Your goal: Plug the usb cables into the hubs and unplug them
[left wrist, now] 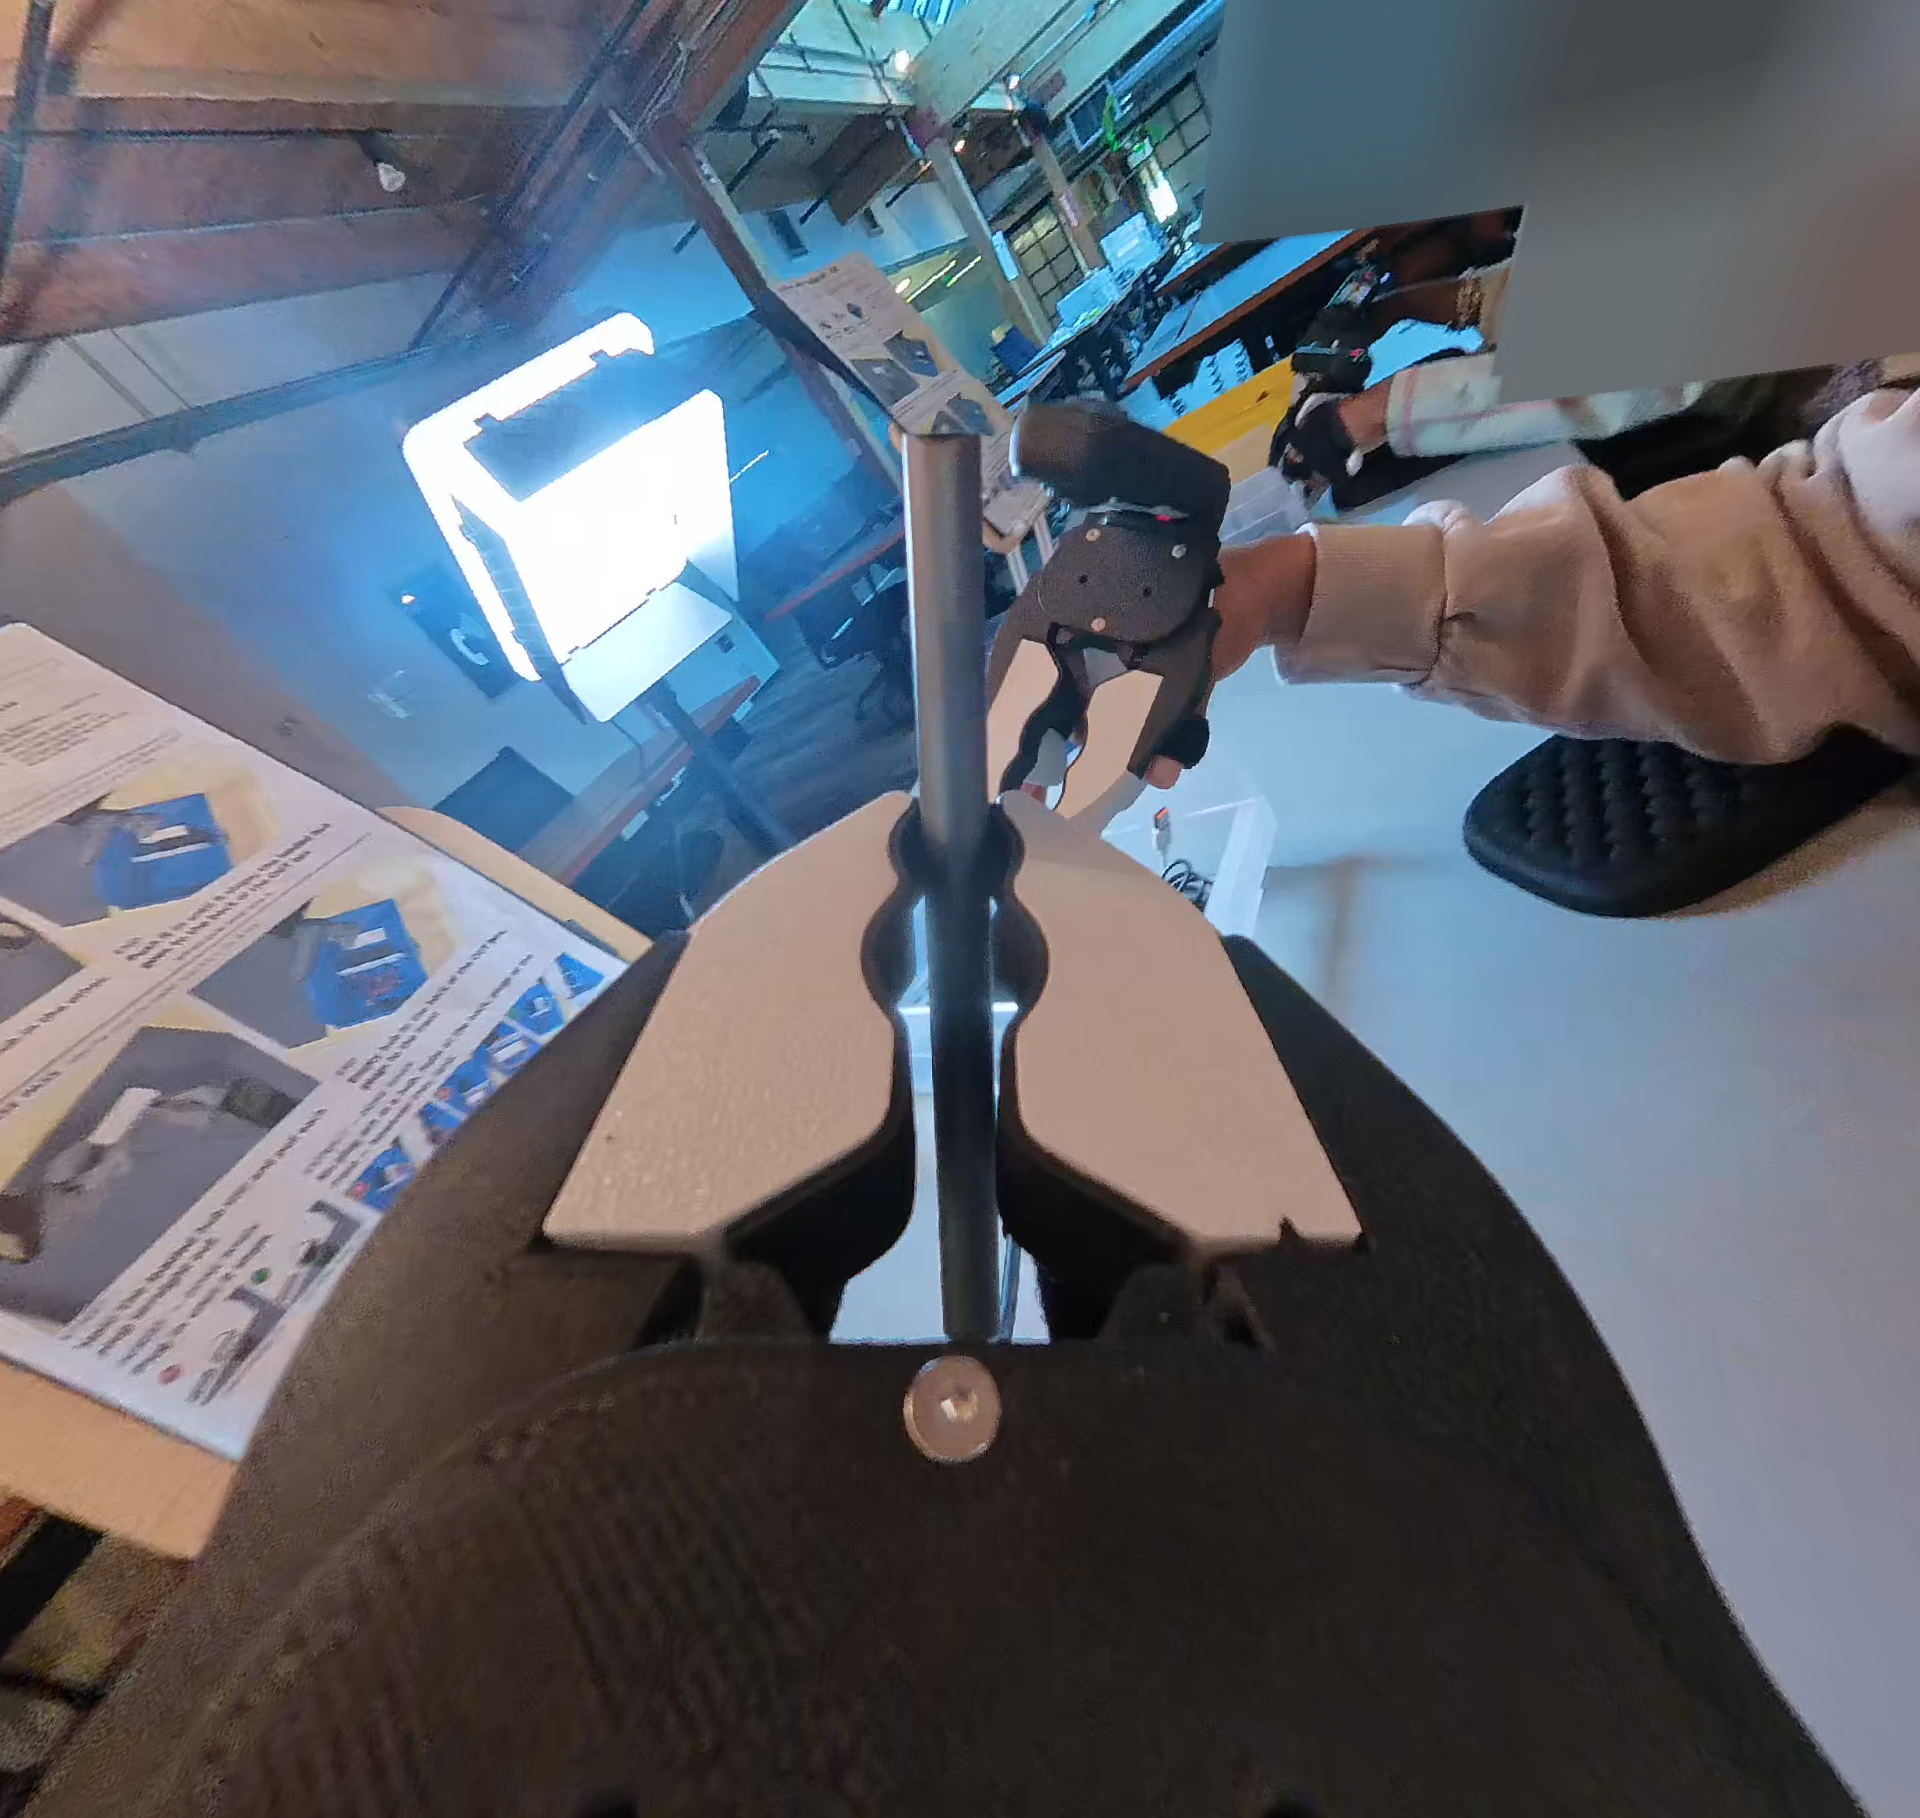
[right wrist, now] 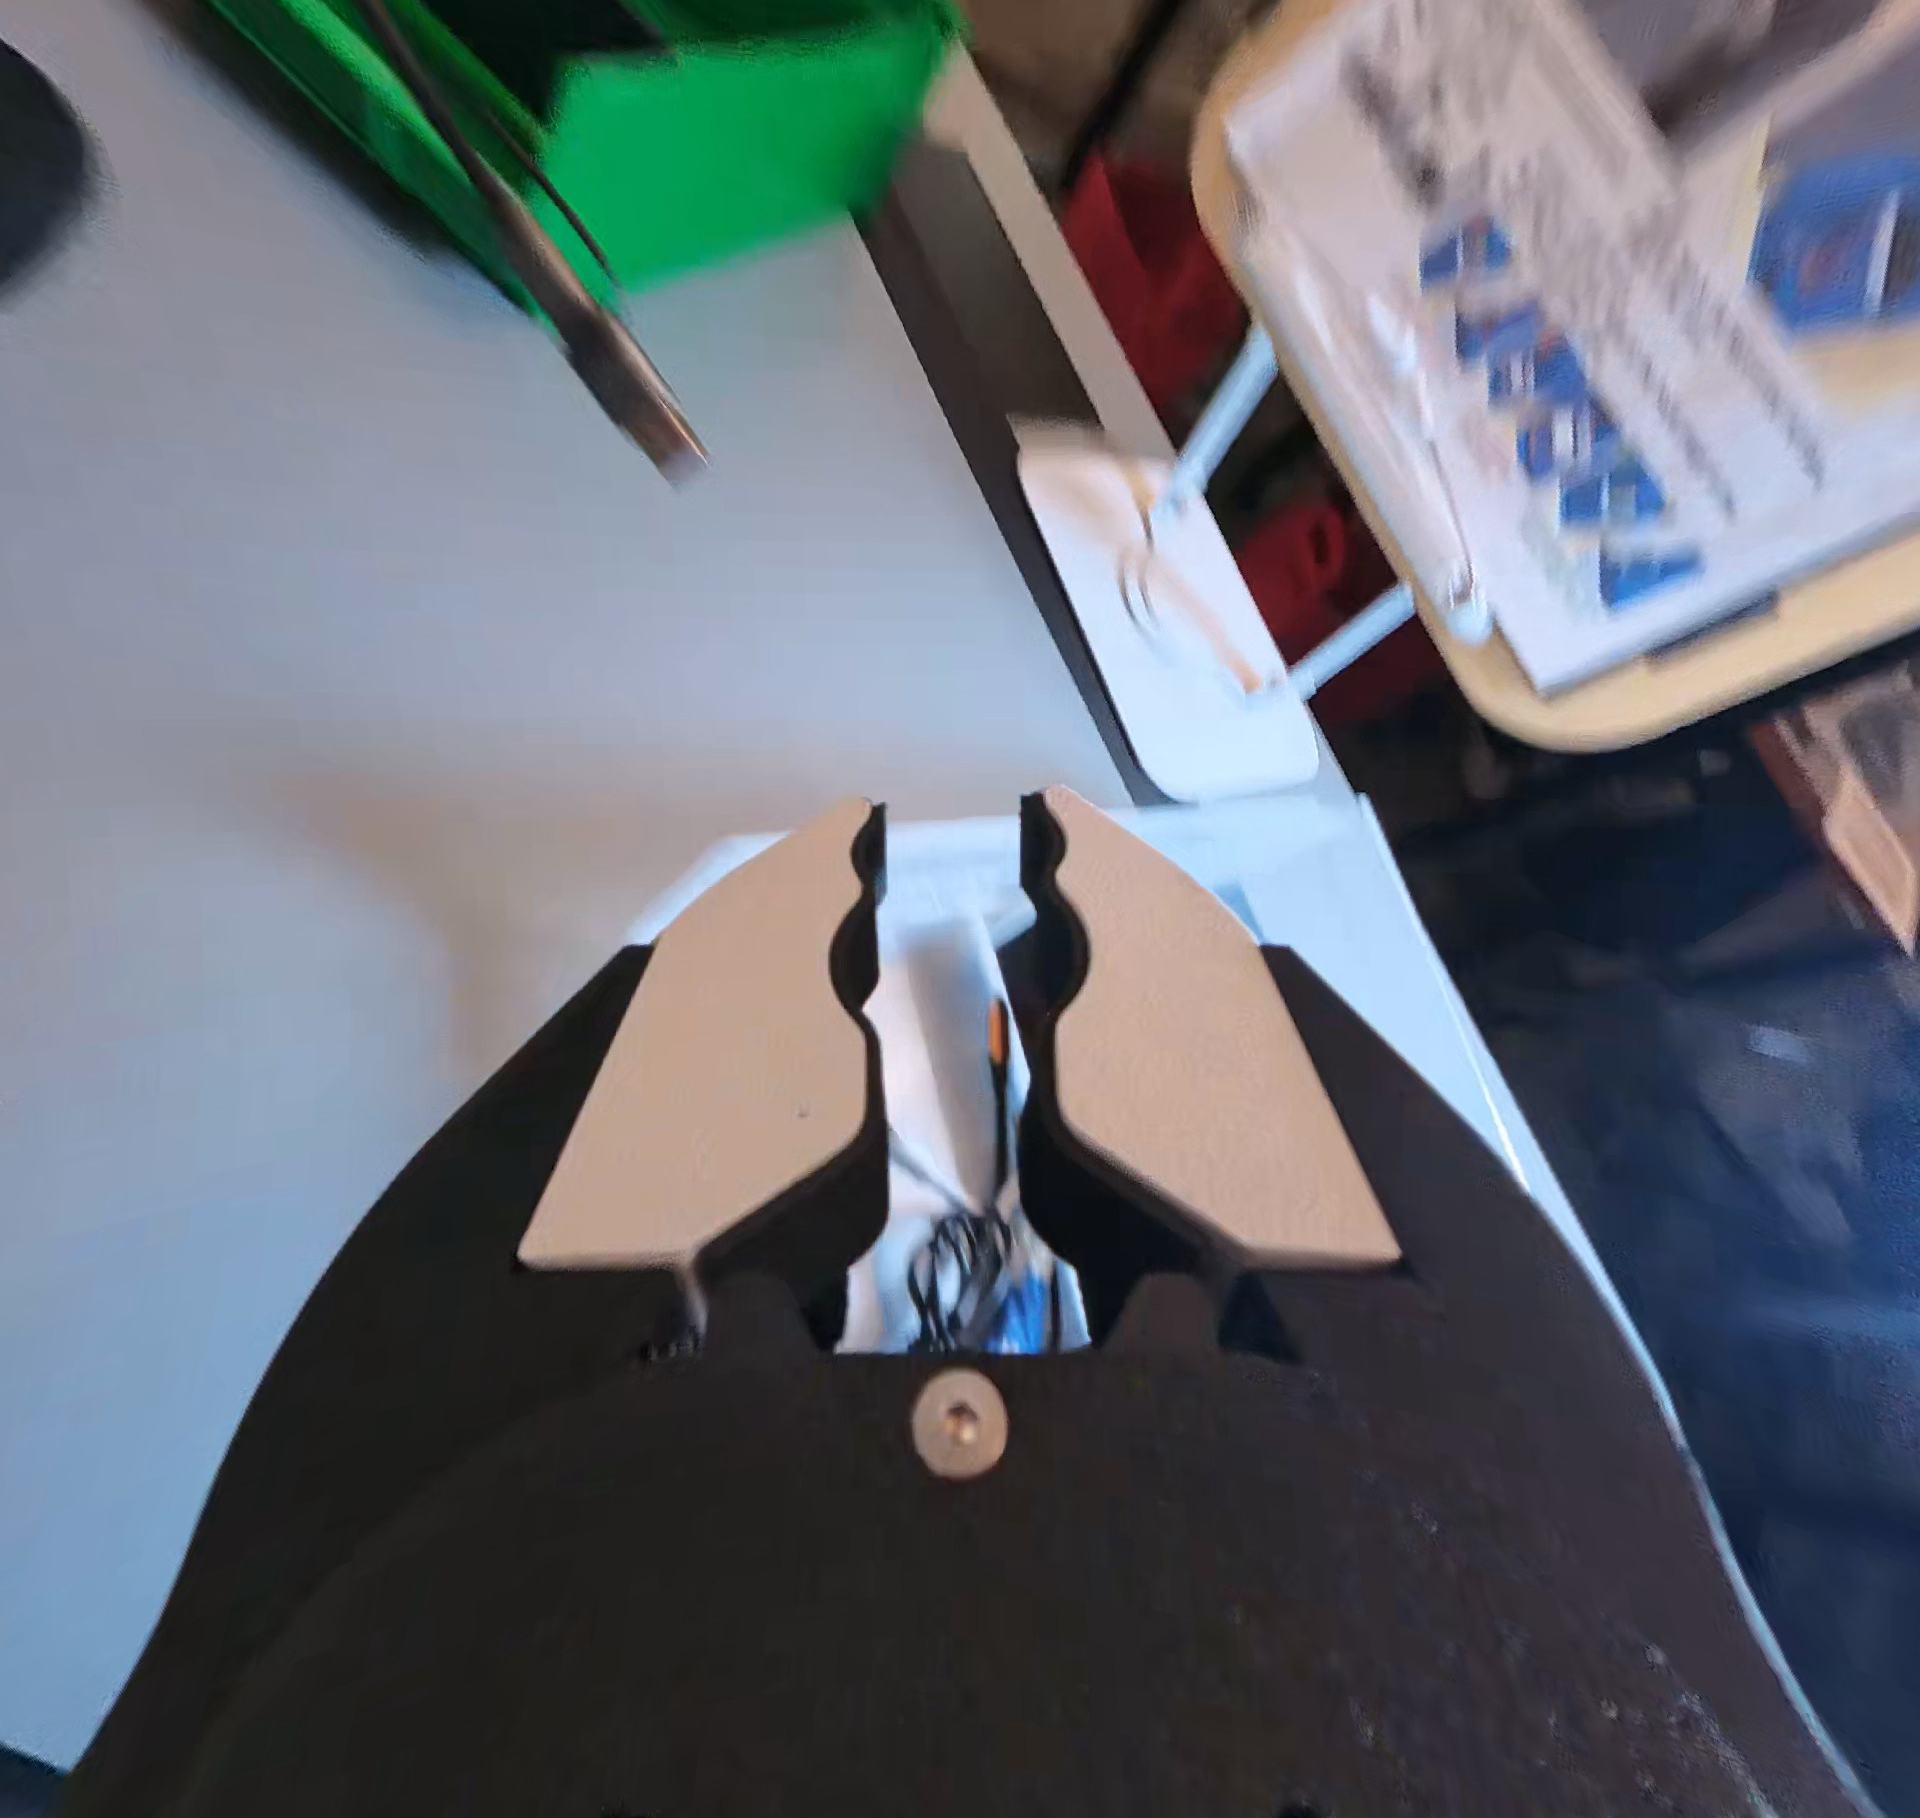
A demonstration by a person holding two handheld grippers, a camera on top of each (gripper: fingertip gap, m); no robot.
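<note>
The hub [left wrist: 943, 833], a slim, stiff, light metal bar, is standing clamped edge-on in the left hand-held gripper [left wrist: 951, 833]. To its right, the right hand-held gripper [right wrist: 954, 823] is hovering part-open and empty over thin, limp cables [right wrist: 961, 1259] in a white tray [right wrist: 1340, 864] on the table [right wrist: 364, 677]; judging by shape, gripping a plug body is better than the cord.

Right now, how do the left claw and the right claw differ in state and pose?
The left claw is shut on a slim grey hub that sticks out past its tips; the right claw is open and holds nothing.

The left claw is raised, facing out across the room; the right claw points down over a white tray of cables at the table edge.

Both have black bodies with tan, scalloped fingers.
</note>
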